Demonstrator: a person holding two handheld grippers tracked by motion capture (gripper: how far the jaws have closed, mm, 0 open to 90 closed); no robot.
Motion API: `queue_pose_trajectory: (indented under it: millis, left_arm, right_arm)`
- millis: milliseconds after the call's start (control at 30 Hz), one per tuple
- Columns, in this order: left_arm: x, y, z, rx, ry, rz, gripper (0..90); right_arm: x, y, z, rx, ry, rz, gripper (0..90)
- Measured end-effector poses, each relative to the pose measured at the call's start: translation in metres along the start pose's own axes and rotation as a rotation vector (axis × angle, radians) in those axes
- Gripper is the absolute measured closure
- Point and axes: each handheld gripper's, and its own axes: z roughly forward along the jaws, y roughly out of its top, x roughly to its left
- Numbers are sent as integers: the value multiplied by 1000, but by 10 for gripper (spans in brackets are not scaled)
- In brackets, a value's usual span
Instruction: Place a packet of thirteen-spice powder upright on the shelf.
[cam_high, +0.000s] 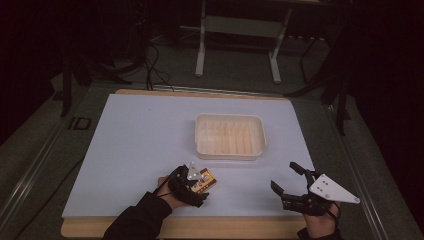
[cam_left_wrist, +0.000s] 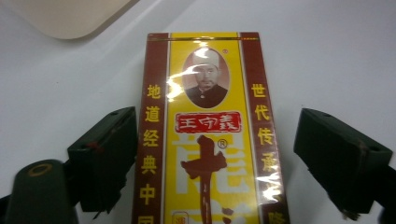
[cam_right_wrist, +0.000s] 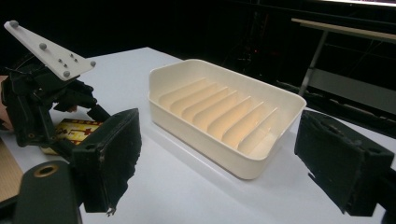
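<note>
The pale worktop carries a cream ribbed tray near its middle and, just in front of it on my left side, a small yellow and dark red box lying flat, label up. My left gripper is down over that box: in the left gripper view the box lies between the jaws, one pad at or almost at its edge, the other plainly short of it, so nothing is pinched yet. I take this as the grasping step. Next I need to finish closing squarely on the long sides, then lift, likely toward the tray. My right gripper hovers near the front right edge, jaws spread wide and empty.
</note>
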Motion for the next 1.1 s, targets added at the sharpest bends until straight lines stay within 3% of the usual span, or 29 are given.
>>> queue_pose_trajectory:
  millis: [133,200,267,533,667,800,933,1000,1033,1100]
  left_arm:
    - [-1,1,3,33,-8,11,227]
    - [-1,2,3,35,-7,5,244]
    - [2,3,2,41,-1,-23,322]
    - [2,4,0,45,1,-2,332]
    - [4,3,-5,-4,-31,-8,332]
    - [4,6,-15,-62,-33,-23,333]
    - [2,10,-26,-138,-44,-23,333]
    - [0,12,-35,-205,-52,-42,333]
    - [0,12,-35,-205,-52,-42,333]
    - [-2,14,-41,-250,-58,-56,333]
  right_arm:
    - [0,-1,1,6,6,3,145]
    - [0,-1,1,10,7,5,145]
    - [0,-1,2,12,9,4,146]
    - [0,-2,3,23,15,9,147]
    - [1,-2,3,24,16,9,147]
    - [0,-2,4,26,16,10,147]
    - [1,-2,4,26,16,10,147]
    - [1,-2,5,29,16,14,147]
    - [1,-2,5,29,16,14,147]
    - [1,-2,5,32,18,17,147]
